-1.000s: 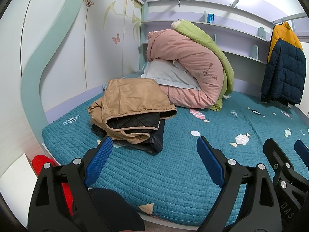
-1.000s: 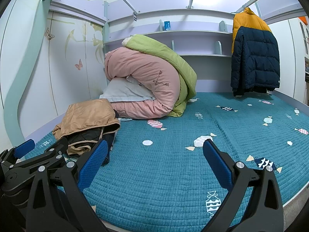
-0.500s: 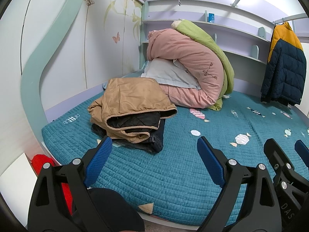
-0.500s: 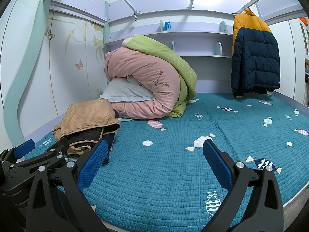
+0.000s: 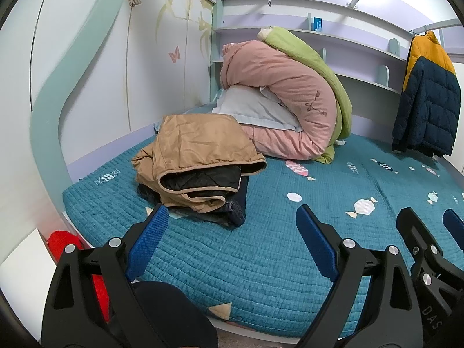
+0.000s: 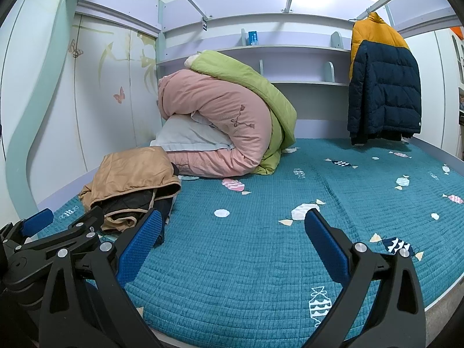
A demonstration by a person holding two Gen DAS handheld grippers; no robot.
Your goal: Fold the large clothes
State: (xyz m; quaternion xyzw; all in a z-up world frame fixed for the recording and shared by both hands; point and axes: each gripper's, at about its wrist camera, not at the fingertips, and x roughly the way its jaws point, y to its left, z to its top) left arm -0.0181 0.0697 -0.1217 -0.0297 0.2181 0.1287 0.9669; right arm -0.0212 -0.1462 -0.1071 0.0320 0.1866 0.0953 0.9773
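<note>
On the teal quilted bed (image 5: 261, 261), near its left edge, a tan jacket (image 5: 197, 150) lies folded on top of a dark garment (image 5: 232, 211). Behind it sits a rolled pink duvet (image 6: 220, 116) with a green quilt (image 6: 246, 81) draped over it. A navy-and-yellow puffer jacket (image 6: 382, 87) hangs at the back right. The left claw (image 5: 232, 243) and right claw (image 6: 235, 246) both hover over the near edge, fingers spread apart and gripping nothing.
</note>
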